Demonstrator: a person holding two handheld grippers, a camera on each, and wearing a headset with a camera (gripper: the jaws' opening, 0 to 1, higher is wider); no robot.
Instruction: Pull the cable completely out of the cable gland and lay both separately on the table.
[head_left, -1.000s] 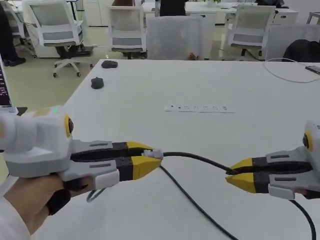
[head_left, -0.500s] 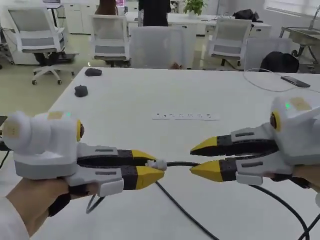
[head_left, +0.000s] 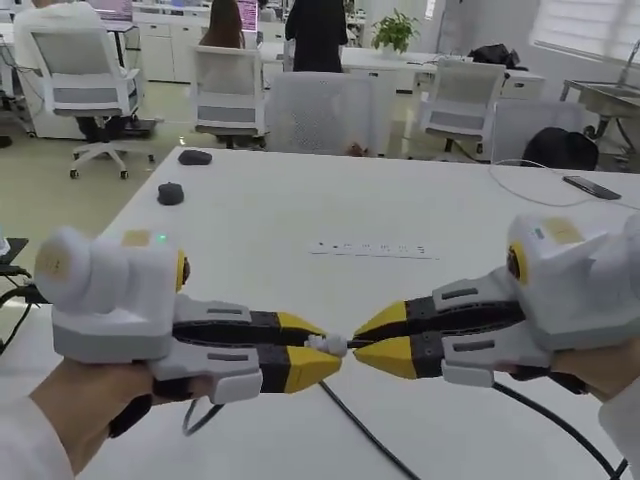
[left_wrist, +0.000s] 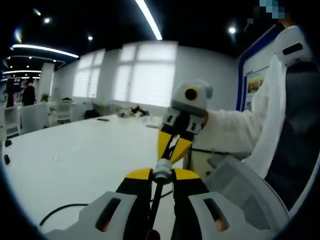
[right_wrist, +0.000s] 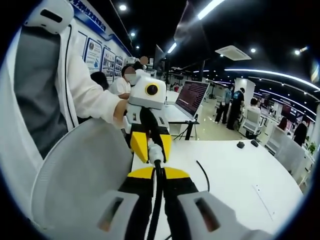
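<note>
White table (head_left: 420, 200) sits under both grippers. Your right gripper (head_left: 362, 346) looks closed on the black cable (head_left: 362, 426). Your left gripper (head_left: 328, 351), tip to tip with it, clamps the small gland (head_left: 324, 344) that the cable runs through. You're at the pull itself, so hold the gland firm and draw the cable straight away until its end comes free.

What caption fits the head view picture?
Left hand-held gripper holds the cable gland, right hand-held gripper grips the black cable above the white table.
</note>
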